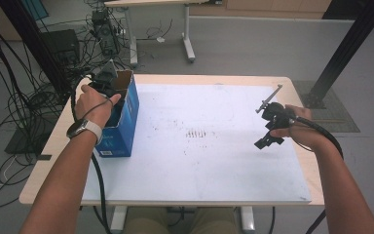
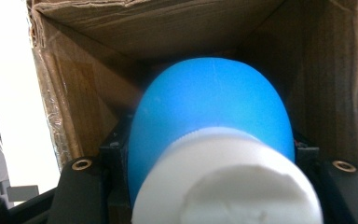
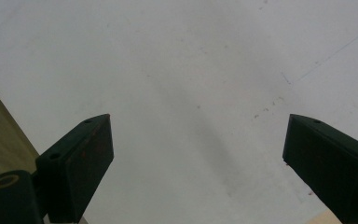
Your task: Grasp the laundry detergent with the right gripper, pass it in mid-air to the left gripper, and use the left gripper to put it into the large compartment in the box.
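An open blue cardboard box [image 1: 122, 127] stands on the left part of the table. My left gripper [image 1: 108, 80] reaches down into its top. In the left gripper view a blue rounded bottle [image 2: 209, 102] with a white cap [image 2: 223, 186] sits between the jaws of my left gripper [image 2: 209, 161], which is shut on it, with the brown inner walls of the box [image 2: 98, 37] all around. My right gripper [image 1: 263, 126] hovers over the right side of the white mat. In the right gripper view my right gripper [image 3: 198, 149] stands wide open with nothing between its jaws.
A white mat [image 1: 209, 161] covers most of the wooden table [image 1: 44, 161]. Cables and equipment [image 1: 68, 44] lie on the floor at the far left. Another table's legs [image 1: 189, 44] stand behind, and a black frame post [image 1: 341, 53] rises at the far right.
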Demonstrator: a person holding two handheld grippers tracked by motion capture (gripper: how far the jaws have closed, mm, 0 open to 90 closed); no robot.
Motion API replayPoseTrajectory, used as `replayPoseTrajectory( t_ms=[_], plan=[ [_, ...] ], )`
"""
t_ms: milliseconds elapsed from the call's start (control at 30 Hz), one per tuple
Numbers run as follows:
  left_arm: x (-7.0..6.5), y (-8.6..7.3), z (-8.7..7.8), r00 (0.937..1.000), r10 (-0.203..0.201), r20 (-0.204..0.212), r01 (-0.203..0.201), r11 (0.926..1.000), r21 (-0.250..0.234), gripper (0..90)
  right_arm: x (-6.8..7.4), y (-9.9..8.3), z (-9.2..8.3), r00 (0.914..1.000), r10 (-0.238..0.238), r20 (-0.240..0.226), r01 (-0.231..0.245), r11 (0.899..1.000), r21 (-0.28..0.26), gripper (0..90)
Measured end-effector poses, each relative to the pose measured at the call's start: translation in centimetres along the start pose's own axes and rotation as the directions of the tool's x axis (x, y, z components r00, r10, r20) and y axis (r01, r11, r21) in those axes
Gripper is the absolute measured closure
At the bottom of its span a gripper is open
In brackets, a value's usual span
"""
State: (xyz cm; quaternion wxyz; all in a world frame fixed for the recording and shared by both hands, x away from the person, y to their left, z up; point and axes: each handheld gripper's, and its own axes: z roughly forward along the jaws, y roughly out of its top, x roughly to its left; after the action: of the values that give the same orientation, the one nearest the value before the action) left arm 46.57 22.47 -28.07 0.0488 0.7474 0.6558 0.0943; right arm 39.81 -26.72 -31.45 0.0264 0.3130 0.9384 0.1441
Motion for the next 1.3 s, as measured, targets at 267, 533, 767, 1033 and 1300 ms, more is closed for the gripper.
replayPoseTrajectory(
  t_ms=[267,533,767,1033,1300],
  plan=[
    [0.06,-0.03,-0.02,1.0000,-0.001,0.002,0.001,1.0000,0.000,37.4,-0.05,0.04,-0.16,1.0000,-0.001,0.002,0.001,1.000,-0.007,8.4],
    [0.00,-0.03,-0.03,1.0000,0.002,0.000,-0.002,1.0000,0.002,37.4,0.00,0.06,-0.19,1.0000,-0.001,0.003,0.001,1.000,-0.005,8.4],
    [0.01,-0.03,-0.03,1.0000,0.003,0.000,-0.003,1.0000,0.002,37.5,-0.03,0.01,-0.35,1.0000,0.003,0.006,-0.003,1.000,-0.006,8.4],
    [-0.02,-0.07,-0.02,1.0000,0.005,-0.001,-0.005,1.0000,0.000,37.4,-0.03,-0.04,-0.40,1.0000,0.000,0.005,0.000,1.000,-0.006,8.4],
    [-0.02,-0.08,-0.04,1.0000,0.004,0.000,-0.004,1.0000,0.000,37.4,0.01,-0.03,-0.42,1.0000,0.002,0.004,-0.002,1.000,-0.006,8.4]
  ],
)
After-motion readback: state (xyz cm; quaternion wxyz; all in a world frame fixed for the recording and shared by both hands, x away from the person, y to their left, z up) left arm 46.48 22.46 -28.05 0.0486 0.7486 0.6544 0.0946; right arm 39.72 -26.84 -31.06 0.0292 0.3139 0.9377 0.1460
